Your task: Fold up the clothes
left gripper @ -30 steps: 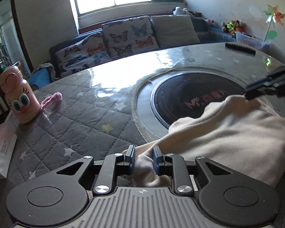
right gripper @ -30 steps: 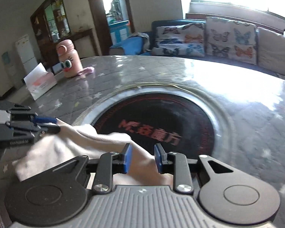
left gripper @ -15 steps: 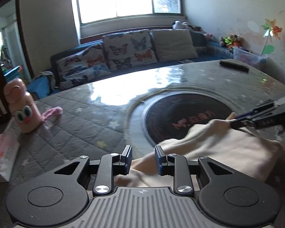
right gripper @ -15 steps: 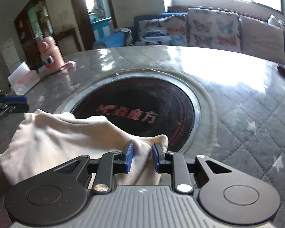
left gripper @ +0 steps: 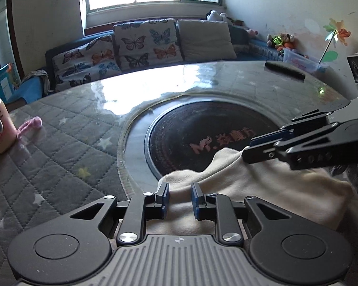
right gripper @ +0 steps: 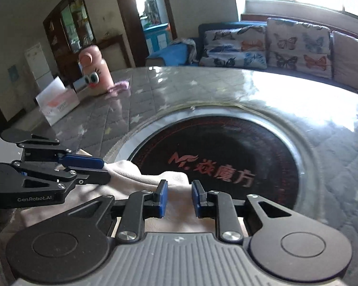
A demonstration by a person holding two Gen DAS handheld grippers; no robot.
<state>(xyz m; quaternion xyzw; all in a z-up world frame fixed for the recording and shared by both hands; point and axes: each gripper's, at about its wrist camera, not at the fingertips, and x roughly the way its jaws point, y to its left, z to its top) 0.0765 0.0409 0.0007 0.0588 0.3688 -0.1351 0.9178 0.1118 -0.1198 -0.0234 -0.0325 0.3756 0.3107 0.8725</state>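
Note:
A cream garment (left gripper: 262, 186) lies bunched at the near edge of the round table, its far edge lapping onto the black disc (left gripper: 202, 131). My left gripper (left gripper: 180, 197) has its jaws closing on the garment's left part, with cloth between the blue pads. From the right wrist view it (right gripper: 105, 170) reaches in from the left, the garment (right gripper: 131, 174) bulging at its tips. My right gripper (right gripper: 179, 197) is shut on a raised fold of the garment. In the left wrist view it (left gripper: 247, 150) comes in from the right and holds that fold up.
The table (left gripper: 71, 143) has a grey quilted cover under glass. A pink cartoon bottle (right gripper: 95, 71), a pink scrap (left gripper: 31, 124) and a white box (right gripper: 57, 100) stand at the far left. A black bar (left gripper: 285, 70) lies at the far right edge. A sofa with butterfly cushions (left gripper: 143, 43) stands behind.
Both grippers have drawn closer together with the garment in them. The garment is more bunched between them and covers less of the black disc.

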